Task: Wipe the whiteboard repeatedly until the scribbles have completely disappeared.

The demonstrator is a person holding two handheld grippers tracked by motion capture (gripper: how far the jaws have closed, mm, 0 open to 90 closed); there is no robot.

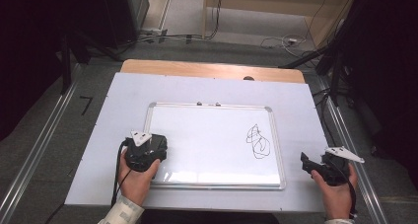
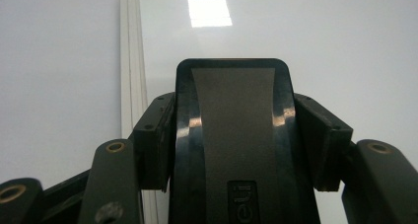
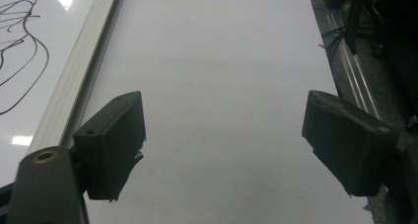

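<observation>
A person's left gripper, clamped on a black whiteboard eraser, sits at the whiteboard's eight o'clock corner and should sweep flat toward the black scribble at three o'clock, while the right gripper waits apart and empty.

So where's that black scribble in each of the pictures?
High view: the scribble sits on the right part of the whiteboard.
Left gripper view: not in it.
Right gripper view: the scribble is at the top left corner.
Shared landmark: the whiteboard's pale frame.
</observation>
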